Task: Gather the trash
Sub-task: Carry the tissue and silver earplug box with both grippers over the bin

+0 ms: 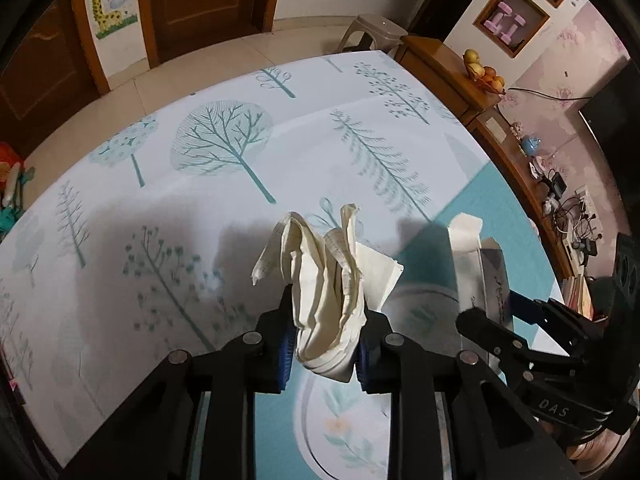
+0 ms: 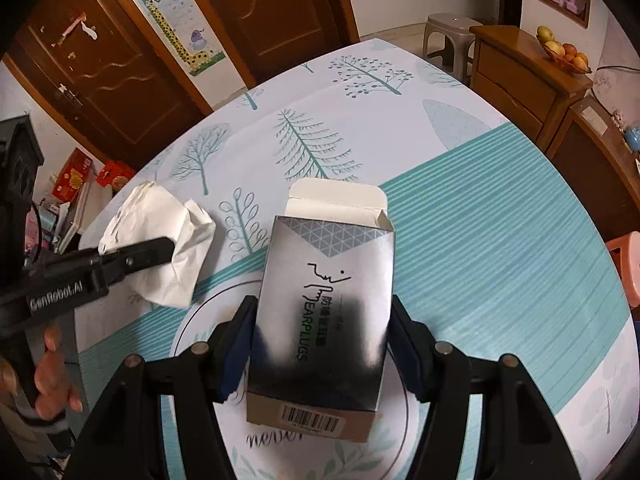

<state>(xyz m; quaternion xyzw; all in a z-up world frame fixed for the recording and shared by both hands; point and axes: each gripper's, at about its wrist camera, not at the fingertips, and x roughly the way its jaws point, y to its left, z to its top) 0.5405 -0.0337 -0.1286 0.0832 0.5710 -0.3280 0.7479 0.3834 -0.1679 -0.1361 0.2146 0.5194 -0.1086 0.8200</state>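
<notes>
A crumpled off-white paper wad (image 1: 320,272) sits between the blue pads of my left gripper (image 1: 328,320), which is shut on it and holds it above the tree-print tablecloth (image 1: 200,200). In the right wrist view the same paper (image 2: 160,216) shows at the left, with the left gripper (image 2: 160,248) clamped on it. My right gripper (image 2: 322,328) is shut on a silver earplugs box (image 2: 324,304) whose top flap stands open. From the left wrist view that box (image 1: 468,264) and the right gripper (image 1: 500,312) appear just to the right of the paper.
A round white leaf-print disc (image 2: 192,320) lies on the cloth beneath both grippers. A wooden sideboard (image 1: 440,56) with a fruit bowl (image 1: 486,76) runs along the table's right edge, and a plastic stool (image 1: 376,32) stands beyond the far end. A person's hand (image 2: 52,376) holds the left gripper's handle.
</notes>
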